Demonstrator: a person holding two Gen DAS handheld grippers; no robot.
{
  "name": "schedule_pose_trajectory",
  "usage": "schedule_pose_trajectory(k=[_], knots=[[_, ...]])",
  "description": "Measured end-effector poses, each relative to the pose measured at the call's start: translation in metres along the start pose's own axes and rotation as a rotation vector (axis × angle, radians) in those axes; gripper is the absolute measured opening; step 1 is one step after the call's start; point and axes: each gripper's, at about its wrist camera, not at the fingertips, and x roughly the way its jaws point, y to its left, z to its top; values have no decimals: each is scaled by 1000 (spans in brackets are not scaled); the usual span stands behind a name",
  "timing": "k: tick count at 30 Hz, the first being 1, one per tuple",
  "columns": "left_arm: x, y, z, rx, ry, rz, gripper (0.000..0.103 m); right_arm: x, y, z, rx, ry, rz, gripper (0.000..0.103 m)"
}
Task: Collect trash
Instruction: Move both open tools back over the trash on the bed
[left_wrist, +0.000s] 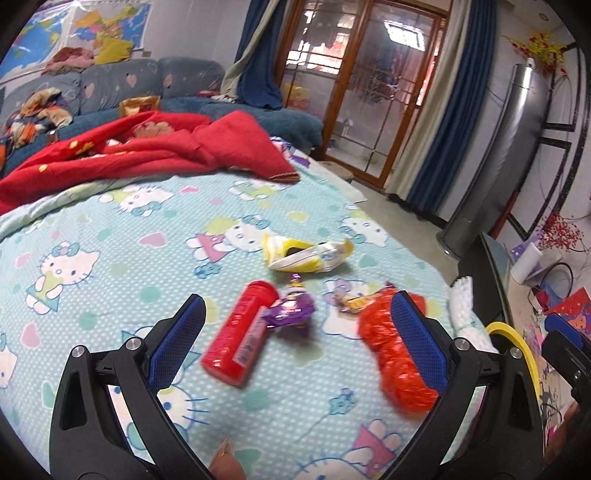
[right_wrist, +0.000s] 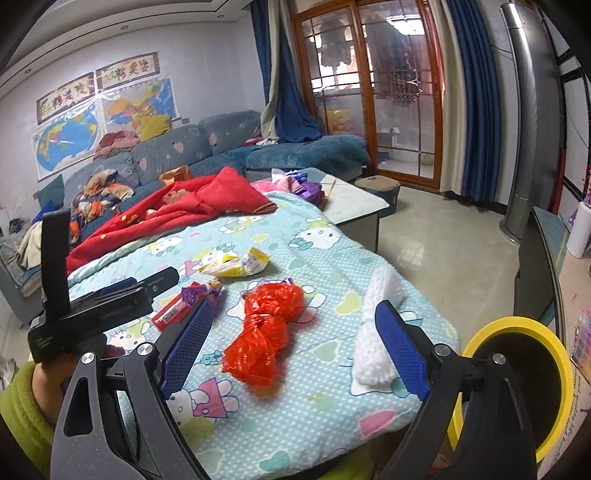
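Several pieces of trash lie on the cartoon-cat bedsheet (left_wrist: 110, 229). My left gripper (left_wrist: 298, 301) is open just above the sheet. A red tube (left_wrist: 238, 332) and a purple wrapper (left_wrist: 291, 312) lie between its fingers, untouched. A crumpled red plastic bag (left_wrist: 384, 350) sits against the right pad (left_wrist: 417, 339). Beyond them lies a yellow-and-white wrapper (left_wrist: 306, 254). My right gripper (right_wrist: 295, 308) is open too, over the red bag (right_wrist: 264, 332), with a white foam net (right_wrist: 373, 332) by its right finger. The left gripper (right_wrist: 147, 282) shows at the left of the right wrist view.
A yellow-rimmed bin (right_wrist: 517, 384) stands off the bed's near right corner. A red blanket (left_wrist: 147, 147) is heaped at the far side of the bed, a blue sofa (right_wrist: 221, 147) behind it. A dark cabinet edge (right_wrist: 535, 266) is at the right. A green sleeve (right_wrist: 22, 406) holds the left gripper.
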Motion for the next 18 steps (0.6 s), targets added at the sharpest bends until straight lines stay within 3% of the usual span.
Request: schedule_pose_trajectory(k=[8,18], knots=[[19,17,-4,11,86,-44,92,23,15,-7,-28,57,29,88],[45,35,-20,-11,181,-42,92,65,17,-24,-2,204,70,88]])
